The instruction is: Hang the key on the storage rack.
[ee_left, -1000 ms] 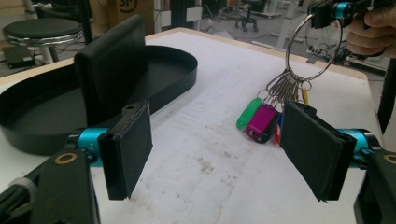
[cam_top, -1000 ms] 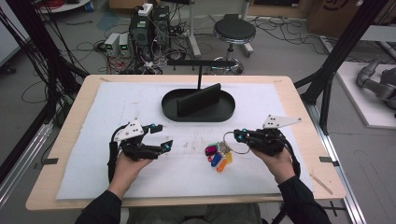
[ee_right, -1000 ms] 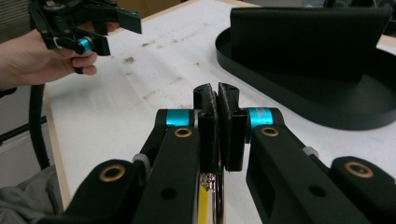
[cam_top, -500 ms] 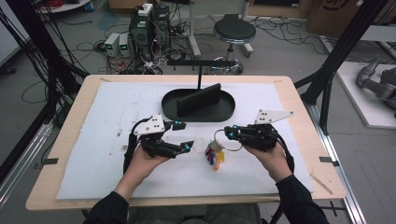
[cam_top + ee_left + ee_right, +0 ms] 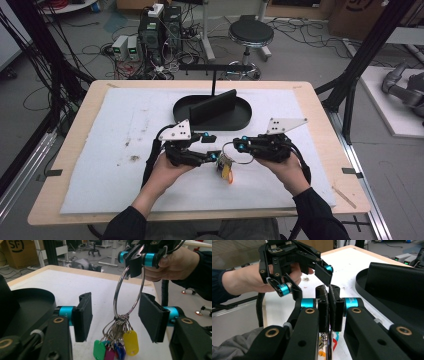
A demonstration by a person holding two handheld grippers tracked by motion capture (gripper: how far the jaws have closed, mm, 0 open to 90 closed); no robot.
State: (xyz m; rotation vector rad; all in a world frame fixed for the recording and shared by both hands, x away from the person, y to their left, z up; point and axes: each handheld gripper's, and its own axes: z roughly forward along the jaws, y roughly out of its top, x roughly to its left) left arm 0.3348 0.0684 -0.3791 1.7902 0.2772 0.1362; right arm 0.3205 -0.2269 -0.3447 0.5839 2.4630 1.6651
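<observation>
Dangling from the right gripper (image 5: 241, 146), whose jaws are clamped on its top, a key ring (image 5: 128, 293) hangs above the white tabletop (image 5: 120, 130), its coloured tags (image 5: 130, 342) partly cut off below. The left gripper (image 5: 115, 317), jaws apart and just closing, brackets the ring without touching. Both hands reach inward, level. A black tray (image 5: 240, 117) sits beyond.

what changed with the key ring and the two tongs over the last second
The right tongs, shut on the key ring, lifted it off the white mat, so the coloured tags now hang below. The left tongs moved right toward the ring and have just been closing, with the ring between the jaws but not yet pressed. The black tray stayed put.
</observation>
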